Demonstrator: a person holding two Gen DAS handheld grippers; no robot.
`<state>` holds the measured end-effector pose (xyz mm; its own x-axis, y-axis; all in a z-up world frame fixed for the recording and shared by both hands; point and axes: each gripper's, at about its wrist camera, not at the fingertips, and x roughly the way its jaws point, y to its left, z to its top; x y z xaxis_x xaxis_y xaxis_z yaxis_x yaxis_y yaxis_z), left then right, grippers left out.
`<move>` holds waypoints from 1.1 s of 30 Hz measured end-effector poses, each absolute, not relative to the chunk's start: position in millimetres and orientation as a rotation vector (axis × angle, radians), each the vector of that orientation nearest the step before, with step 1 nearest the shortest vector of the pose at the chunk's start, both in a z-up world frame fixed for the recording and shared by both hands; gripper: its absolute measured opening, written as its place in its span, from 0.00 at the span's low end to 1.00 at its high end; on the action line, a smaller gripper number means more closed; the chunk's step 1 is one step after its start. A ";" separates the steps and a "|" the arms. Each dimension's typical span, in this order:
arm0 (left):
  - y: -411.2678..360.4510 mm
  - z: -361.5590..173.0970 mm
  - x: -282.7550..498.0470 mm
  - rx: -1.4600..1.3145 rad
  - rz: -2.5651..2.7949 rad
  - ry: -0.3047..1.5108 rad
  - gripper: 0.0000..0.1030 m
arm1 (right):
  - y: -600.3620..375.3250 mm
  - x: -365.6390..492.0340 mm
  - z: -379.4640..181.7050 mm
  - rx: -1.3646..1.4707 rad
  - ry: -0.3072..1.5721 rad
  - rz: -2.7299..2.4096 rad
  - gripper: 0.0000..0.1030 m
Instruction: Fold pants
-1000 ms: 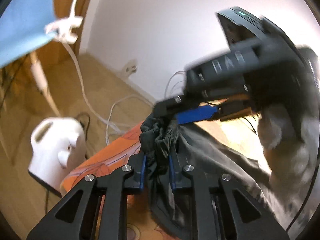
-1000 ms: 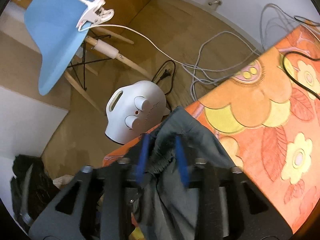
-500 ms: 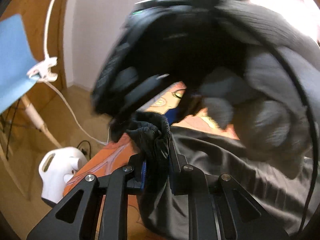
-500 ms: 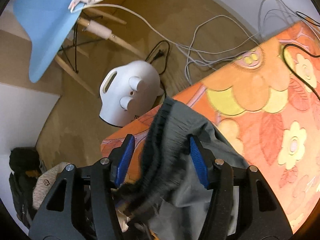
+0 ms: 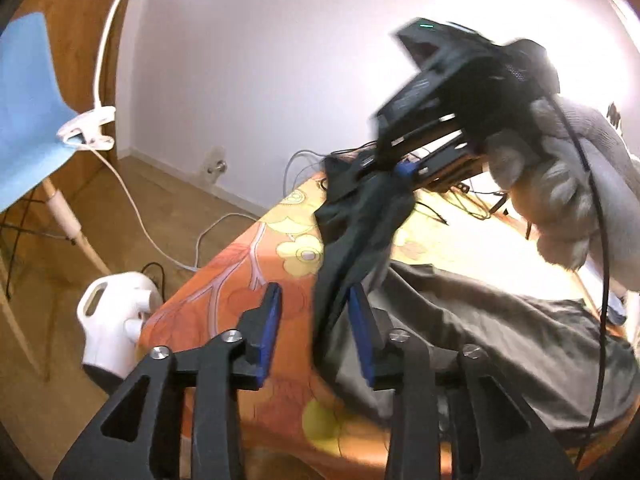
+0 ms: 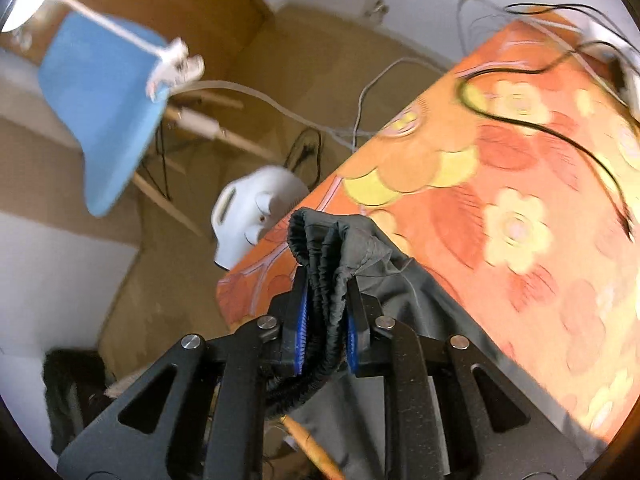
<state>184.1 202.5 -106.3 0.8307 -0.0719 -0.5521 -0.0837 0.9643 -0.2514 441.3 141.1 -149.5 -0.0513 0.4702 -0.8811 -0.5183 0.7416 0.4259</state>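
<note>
The dark grey pants (image 5: 480,328) lie bunched on the orange flowered table (image 5: 248,280). My left gripper (image 5: 316,324) is open; a hanging strip of the pants passes between its blue pads without being pinched. My right gripper (image 6: 326,312) is shut on the gathered elastic waistband (image 6: 320,240) and holds it above the table. In the left wrist view the right gripper (image 5: 384,172) hangs high over the table's far side with the pants dangling from it, held by a hand in a grey glove (image 5: 560,184).
A white appliance (image 5: 116,320) stands on the wooden floor by the table corner. A blue chair (image 6: 104,96) with a clipped white lamp arm is to the left. Cables (image 6: 540,120) lie on the table's far end and the floor.
My left gripper has opened and let go of the waistband. My right gripper has shut on the waistband and lifted it up and away over the table.
</note>
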 end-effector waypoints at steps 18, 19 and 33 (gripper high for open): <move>129.2 -70.5 153.9 -0.320 -0.266 0.587 0.46 | -76.0 356.5 9.6 0.227 1.123 0.638 0.15; 126.9 -70.0 155.4 -0.319 -0.275 0.591 0.46 | -101.4 346.9 13.5 0.241 1.109 0.612 0.15; -13.6 -77.7 187.3 -0.164 -0.539 0.744 0.46 | -421.0 233.7 -66.6 0.472 1.117 0.236 0.15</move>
<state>187.3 -13.6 -77.7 0.6078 -0.5212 -0.5991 0.4076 0.8522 -0.3279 233.7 -421.0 -66.6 0.4269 0.4122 -0.8049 0.0518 0.8775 0.4768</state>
